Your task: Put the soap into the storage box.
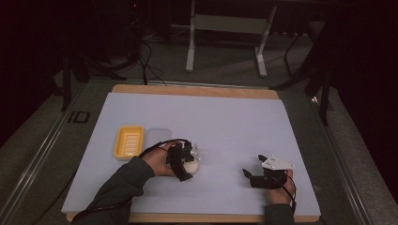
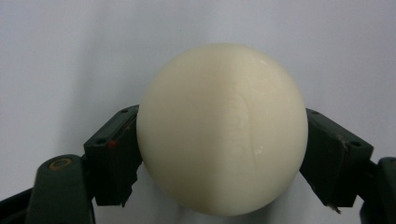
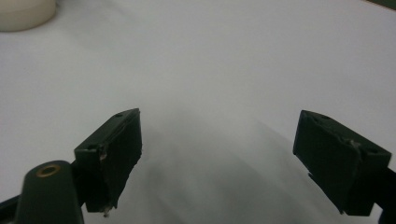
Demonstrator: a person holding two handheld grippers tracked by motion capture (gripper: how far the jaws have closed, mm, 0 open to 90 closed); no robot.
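Cream soap bar [image 2: 223,128] sits squeezed between the left tool [image 2: 222,158] pads on the white worktop [image 1: 234,122], by the yellow dish [image 1: 128,142]. Looks hard, probably slick, so grip its widest middle. Right tool [image 3: 219,154] gapes wide, empty.

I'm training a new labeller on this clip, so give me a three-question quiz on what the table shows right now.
1. True or false: the left gripper has its pads against the cream soap bar.
2. Which gripper has nothing between its jaws: A left, B right?
3. Name the colour of the soap dish on the white mat.

Key: 1 true; 2 B; 3 yellow.
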